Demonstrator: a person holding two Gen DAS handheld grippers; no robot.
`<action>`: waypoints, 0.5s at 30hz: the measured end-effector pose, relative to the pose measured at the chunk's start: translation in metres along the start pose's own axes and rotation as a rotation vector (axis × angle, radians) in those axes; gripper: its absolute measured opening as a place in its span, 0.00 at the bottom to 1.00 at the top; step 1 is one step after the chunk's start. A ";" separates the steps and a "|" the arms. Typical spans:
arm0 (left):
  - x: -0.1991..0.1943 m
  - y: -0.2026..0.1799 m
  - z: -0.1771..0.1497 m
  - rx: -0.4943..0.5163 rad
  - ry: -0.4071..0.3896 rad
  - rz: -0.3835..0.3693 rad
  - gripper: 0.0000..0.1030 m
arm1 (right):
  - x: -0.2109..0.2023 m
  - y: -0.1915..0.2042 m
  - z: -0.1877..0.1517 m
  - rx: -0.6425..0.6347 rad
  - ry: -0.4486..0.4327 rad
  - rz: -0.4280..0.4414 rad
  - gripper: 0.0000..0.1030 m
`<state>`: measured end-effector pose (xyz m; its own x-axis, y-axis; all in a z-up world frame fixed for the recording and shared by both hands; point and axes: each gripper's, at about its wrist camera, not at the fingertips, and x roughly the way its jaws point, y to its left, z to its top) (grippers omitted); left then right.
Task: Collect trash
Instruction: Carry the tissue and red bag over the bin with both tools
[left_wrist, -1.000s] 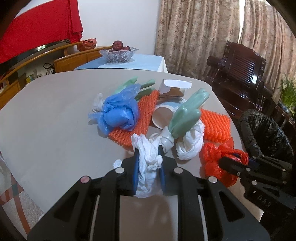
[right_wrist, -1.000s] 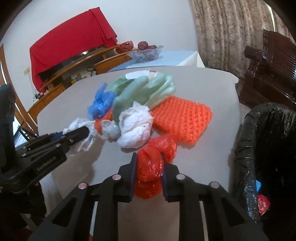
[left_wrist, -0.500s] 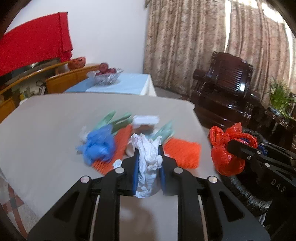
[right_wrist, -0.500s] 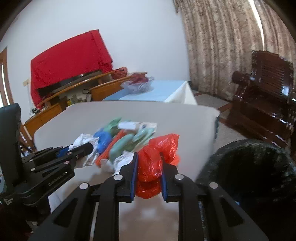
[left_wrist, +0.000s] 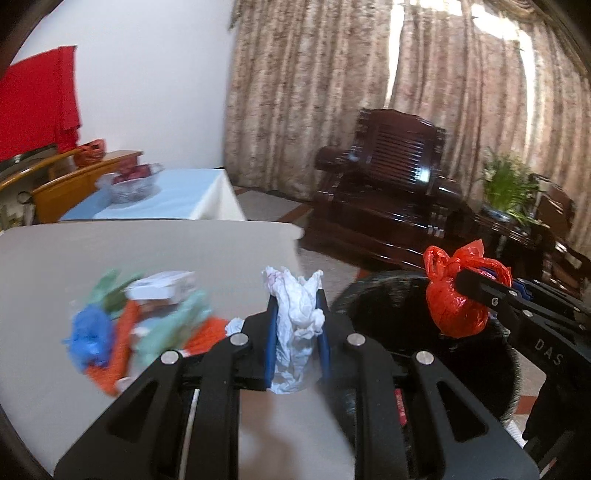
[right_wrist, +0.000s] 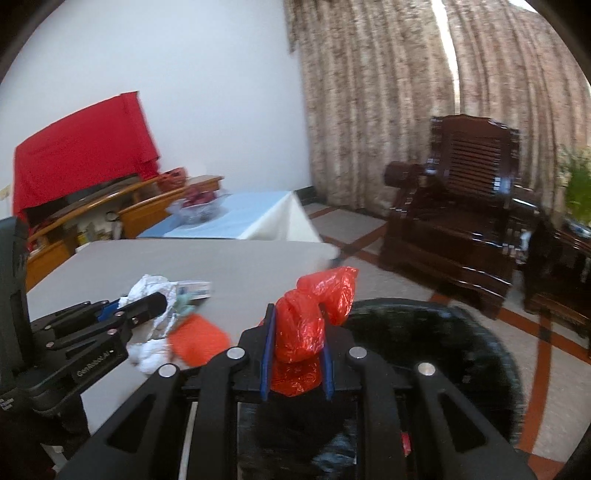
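Note:
My left gripper (left_wrist: 295, 321) is shut on a crumpled white tissue (left_wrist: 297, 317), held above the table's right edge beside the bin. My right gripper (right_wrist: 297, 347) is shut on a knotted red plastic bag (right_wrist: 303, 332) and holds it over the black-lined trash bin (right_wrist: 443, 354). The red bag (left_wrist: 456, 306) and the bin (left_wrist: 391, 310) also show at the right of the left wrist view. A blurred pile of trash lies on the grey table (left_wrist: 147, 251): a blue bag (left_wrist: 88, 336), green gloves (left_wrist: 166, 325), orange mesh (left_wrist: 122, 347) and a small white box (left_wrist: 162, 288).
A dark wooden armchair (left_wrist: 391, 192) stands beyond the bin, with a potted plant (left_wrist: 509, 184) to its right. A side table with a blue cloth holds a glass fruit bowl (left_wrist: 129, 184). Patterned curtains cover the back wall.
Both grippers have lifted their loads off the table and swung right. The red bag has moved from the table edge to above the bin; the tissue has followed toward the bin.

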<state>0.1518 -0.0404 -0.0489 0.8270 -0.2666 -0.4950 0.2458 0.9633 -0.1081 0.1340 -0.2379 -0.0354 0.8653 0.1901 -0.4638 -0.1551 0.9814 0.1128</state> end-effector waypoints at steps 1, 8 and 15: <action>0.006 -0.010 0.001 0.010 -0.001 -0.020 0.17 | -0.001 -0.008 0.000 0.006 -0.002 -0.016 0.20; 0.038 -0.057 -0.001 0.040 0.018 -0.111 0.17 | -0.008 -0.061 -0.008 0.046 0.010 -0.127 0.20; 0.069 -0.091 -0.009 0.056 0.051 -0.157 0.17 | -0.005 -0.085 -0.017 0.074 0.029 -0.177 0.20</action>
<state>0.1826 -0.1462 -0.0809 0.7497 -0.4103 -0.5191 0.3991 0.9062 -0.1398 0.1348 -0.3222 -0.0582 0.8618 0.0164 -0.5070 0.0345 0.9953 0.0909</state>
